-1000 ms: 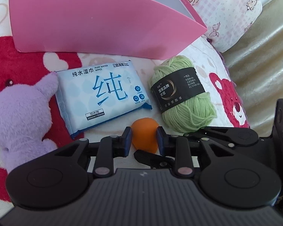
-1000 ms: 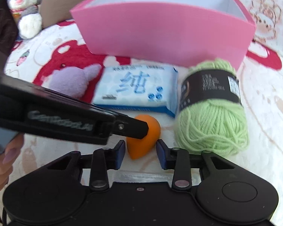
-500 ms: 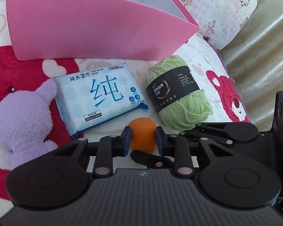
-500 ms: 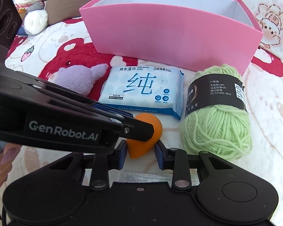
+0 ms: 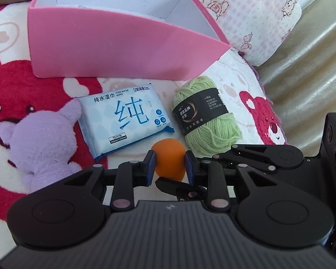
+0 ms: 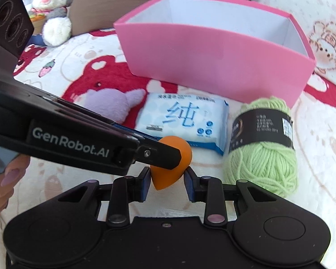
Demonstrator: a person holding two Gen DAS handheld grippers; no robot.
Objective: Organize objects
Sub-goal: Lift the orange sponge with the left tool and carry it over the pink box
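Right wrist view: left gripper (image 6: 168,154) clamps smooth orange teardrop sponge (image 6: 165,179), hiding its top. Right gripper (image 6: 167,182) released around its tip; fuzzy green yarn (image 6: 262,163) just right.

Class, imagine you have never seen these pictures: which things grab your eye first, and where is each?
The big open pink cardboard box dominates the back of the bear-print blanket. In front of it lie a lime-green yarn ball with a black label on the right and a pale blue wipes packet in the middle. Nearest, the left tongs pinch an orange teardrop sponge.
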